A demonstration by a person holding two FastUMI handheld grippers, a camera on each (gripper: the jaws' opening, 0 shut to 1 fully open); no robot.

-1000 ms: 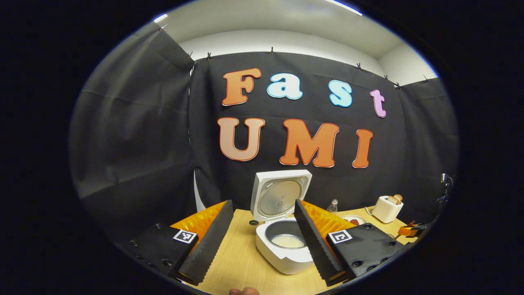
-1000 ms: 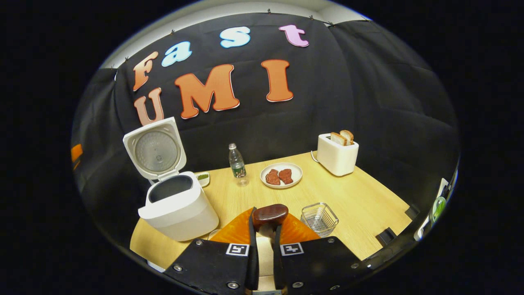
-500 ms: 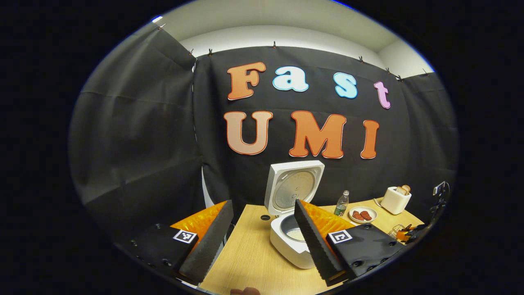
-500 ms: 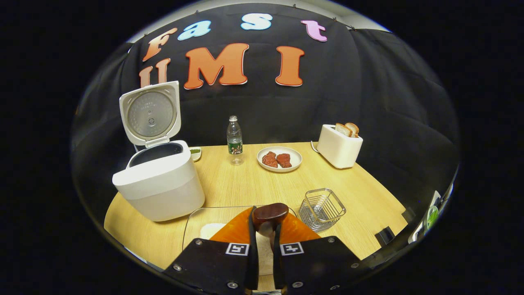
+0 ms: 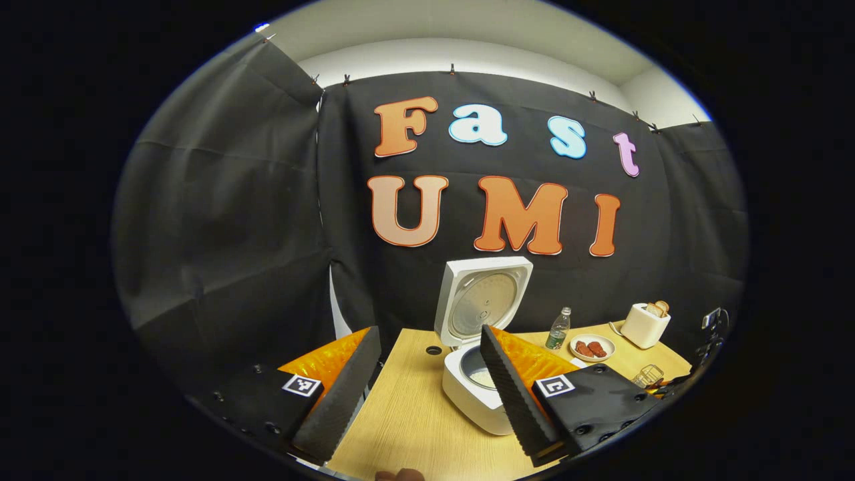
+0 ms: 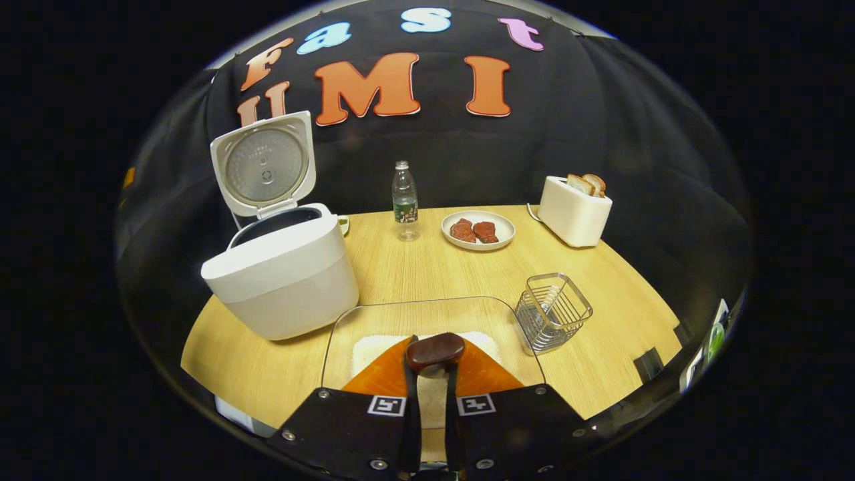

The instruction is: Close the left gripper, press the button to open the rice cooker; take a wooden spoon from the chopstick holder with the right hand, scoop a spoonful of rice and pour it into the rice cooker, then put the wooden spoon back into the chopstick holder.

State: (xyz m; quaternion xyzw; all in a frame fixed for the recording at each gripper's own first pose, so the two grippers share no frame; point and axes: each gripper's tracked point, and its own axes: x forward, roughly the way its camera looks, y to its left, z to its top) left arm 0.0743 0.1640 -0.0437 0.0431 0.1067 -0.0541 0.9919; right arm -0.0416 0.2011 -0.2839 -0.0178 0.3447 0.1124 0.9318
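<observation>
Between my right gripper's (image 6: 433, 394) closed fingers sat the wooden spoon (image 6: 435, 351), clamped by its handle with the dark bowl just past the fingertips. Directly beneath and ahead of that gripper lay a clear glass tray (image 6: 427, 314) holding white rice (image 6: 374, 345). Just ahead and to the right of it stood the wire chopstick holder (image 6: 552, 310), upright on the counter (image 6: 601, 361). Ahead and to the left stood the white rice cooker (image 6: 284, 274), lid raised. Farther ahead I logged a water bottle (image 6: 404, 200), a plate of red meat pieces (image 6: 477, 230) and a white toaster (image 6: 574, 210) with bread in its slots.

My left gripper (image 5: 427, 391) hung open, fingers spread wide and holding nothing. Ahead of it, partly behind its right finger, the rice cooker (image 5: 477, 374) showed rice inside the pot. Beyond to the right I noted the bottle (image 5: 558, 329), plate (image 5: 592, 348) and toaster (image 5: 645, 325).
</observation>
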